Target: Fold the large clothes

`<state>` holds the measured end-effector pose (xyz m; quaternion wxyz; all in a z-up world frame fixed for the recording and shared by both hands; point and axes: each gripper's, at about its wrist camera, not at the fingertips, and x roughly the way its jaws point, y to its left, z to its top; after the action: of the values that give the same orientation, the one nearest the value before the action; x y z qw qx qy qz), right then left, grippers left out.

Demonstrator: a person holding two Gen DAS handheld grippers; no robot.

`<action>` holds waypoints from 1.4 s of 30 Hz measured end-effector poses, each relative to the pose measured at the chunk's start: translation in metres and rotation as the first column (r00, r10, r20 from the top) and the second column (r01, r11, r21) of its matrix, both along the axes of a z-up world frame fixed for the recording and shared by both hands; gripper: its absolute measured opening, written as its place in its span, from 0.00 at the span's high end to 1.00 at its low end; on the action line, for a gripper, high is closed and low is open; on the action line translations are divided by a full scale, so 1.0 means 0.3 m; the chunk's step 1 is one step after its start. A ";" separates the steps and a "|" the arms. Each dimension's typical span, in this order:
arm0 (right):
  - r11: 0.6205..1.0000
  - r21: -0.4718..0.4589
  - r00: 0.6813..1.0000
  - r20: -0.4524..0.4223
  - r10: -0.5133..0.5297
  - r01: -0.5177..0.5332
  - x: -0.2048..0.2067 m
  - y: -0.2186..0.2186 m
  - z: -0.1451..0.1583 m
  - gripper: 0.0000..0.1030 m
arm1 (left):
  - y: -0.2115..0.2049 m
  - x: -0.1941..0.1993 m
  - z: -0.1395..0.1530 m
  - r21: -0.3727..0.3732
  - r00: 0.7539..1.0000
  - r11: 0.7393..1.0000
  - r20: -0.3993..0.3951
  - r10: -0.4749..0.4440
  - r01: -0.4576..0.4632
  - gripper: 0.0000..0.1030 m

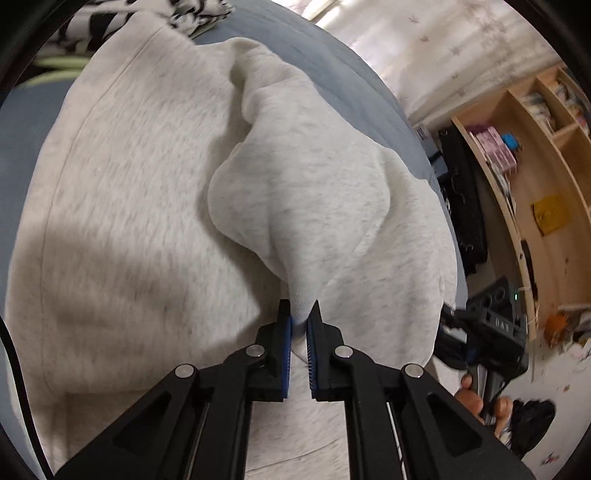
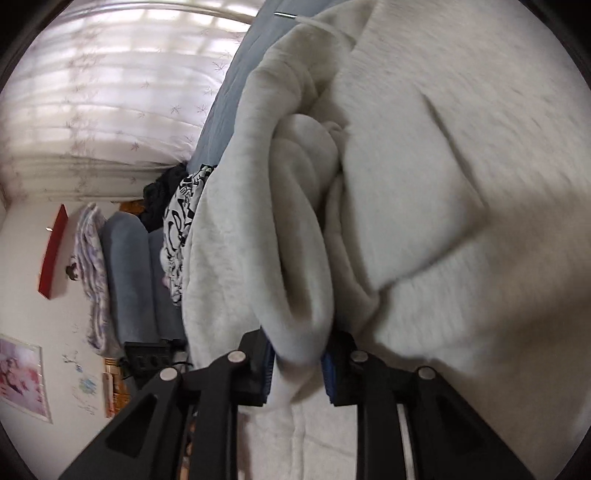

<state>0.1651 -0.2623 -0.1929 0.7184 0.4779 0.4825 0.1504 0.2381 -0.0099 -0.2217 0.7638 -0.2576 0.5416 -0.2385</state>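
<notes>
Two grippers on grey sweatshirt [image 1: 147,192]: left gripper [image 1: 300,314] pinched tight on fold, right gripper [image 2: 299,356] clamping thick bunch

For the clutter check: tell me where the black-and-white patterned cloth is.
Left wrist view: the patterned cloth lies top left, beyond the grey garment. Right wrist view: it sits left of centre beside that garment.

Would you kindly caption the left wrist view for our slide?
Left gripper pinching a fold of light grey fleece sweatshirt above the blue bedspread.
</notes>
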 end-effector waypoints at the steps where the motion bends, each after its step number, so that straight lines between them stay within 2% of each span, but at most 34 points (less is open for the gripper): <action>1: 1.000 -0.010 1.000 0.003 -0.001 0.001 -0.004 0.004 0.009 0.79 | 0.003 0.002 -0.002 -0.019 1.000 1.000 -0.008 0.004 -0.004 0.95; 3: 0.999 -0.049 1.000 0.024 -0.006 0.007 -0.003 0.014 0.034 0.78 | -0.001 0.005 -0.003 -0.059 1.000 0.998 -0.014 0.001 -0.002 0.95; 6: 0.994 -0.104 0.996 0.082 -0.022 0.030 0.004 0.027 0.067 0.77 | -0.030 0.020 -0.002 -0.071 0.999 0.997 -0.033 0.007 -0.009 0.95; 8: 0.981 -0.193 0.987 0.158 -0.003 0.034 -0.003 0.048 0.120 0.92 | -0.061 0.020 0.015 -0.061 1.000 0.998 -0.028 0.012 -0.013 0.95; 11: 0.960 -0.278 0.979 0.202 0.017 0.041 -0.029 0.058 0.194 0.92 | -0.115 -0.021 0.090 0.025 1.000 1.000 0.022 -0.010 0.009 0.95; 13: 0.943 -0.325 0.980 0.200 0.002 0.064 -0.043 0.041 0.214 0.93 | -0.135 -0.038 0.098 0.031 1.000 0.999 0.001 -0.027 0.027 0.96; 15: 0.938 -0.336 0.988 0.152 -0.036 0.086 -0.054 -0.002 0.185 0.93 | -0.155 -0.058 0.077 0.039 0.998 0.998 -0.039 -0.039 0.041 0.96; 18: 0.933 -0.342 0.993 0.092 -0.080 0.107 -0.068 -0.047 0.114 0.93 | -0.190 -0.098 0.040 0.085 0.996 0.993 -0.048 -0.075 0.079 0.96; 22: 0.977 -0.185 0.994 0.037 -0.102 0.107 -0.097 -0.079 0.042 0.85 | -0.201 -0.130 0.043 0.121 0.993 0.986 -0.005 -0.115 0.115 0.95; 24: 0.991 -0.107 0.996 0.029 -0.081 0.084 -0.111 -0.076 0.039 0.77 | -0.179 -0.131 0.052 0.090 0.993 0.989 0.004 -0.119 0.118 0.83; 26: 0.996 -0.073 0.998 0.042 -0.056 0.059 -0.132 -0.054 0.047 0.49 | -0.153 -0.123 0.071 0.075 0.995 0.993 0.031 -0.098 0.096 0.75; 28: 0.998 -0.039 0.997 0.073 -0.041 0.044 -0.154 -0.025 0.053 0.40 | -0.103 -0.113 0.097 0.025 0.995 0.997 0.066 -0.070 0.068 0.71; 30: 0.999 0.006 0.995 0.089 -0.039 0.038 -0.161 0.003 0.045 0.38 | -0.058 -0.097 0.119 -0.029 0.995 0.999 0.095 -0.040 0.043 0.56; 31: 0.999 0.024 0.996 0.080 -0.032 0.030 -0.154 0.026 0.028 0.38 | -0.047 -0.085 0.131 -0.045 0.993 0.999 0.118 -0.024 0.029 0.53; 34: 0.998 0.055 0.999 0.042 -0.029 0.026 -0.131 0.083 -0.024 0.38 | -0.049 -0.050 0.136 -0.042 0.989 0.999 0.149 -0.013 0.019 0.51; 36: 0.997 0.068 0.997 0.067 -0.046 0.042 -0.126 0.108 -0.033 0.38 | -0.037 -0.049 0.123 -0.059 0.990 0.998 0.138 -0.027 0.035 0.51; 37: 0.996 0.080 0.994 0.092 -0.055 0.048 -0.126 0.122 -0.032 0.39 | -0.038 -0.048 0.114 -0.070 0.991 0.997 0.127 -0.035 0.044 0.51; 40: 0.994 0.113 0.993 0.118 -0.028 0.014 -0.114 0.154 -0.016 0.89 | -0.070 -0.043 0.096 -0.107 0.991 0.991 0.108 -0.073 0.085 0.51; 42: 0.993 0.110 0.991 0.120 -0.055 0.041 -0.126 0.138 0.011 0.89 | -0.077 -0.044 0.076 -0.127 0.989 0.985 0.106 -0.102 0.115 0.50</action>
<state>0.1272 -0.2209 -0.1897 0.7234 0.5172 0.4171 0.1878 0.2249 -0.0329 -0.1988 0.7567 -0.2656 0.4994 -0.3278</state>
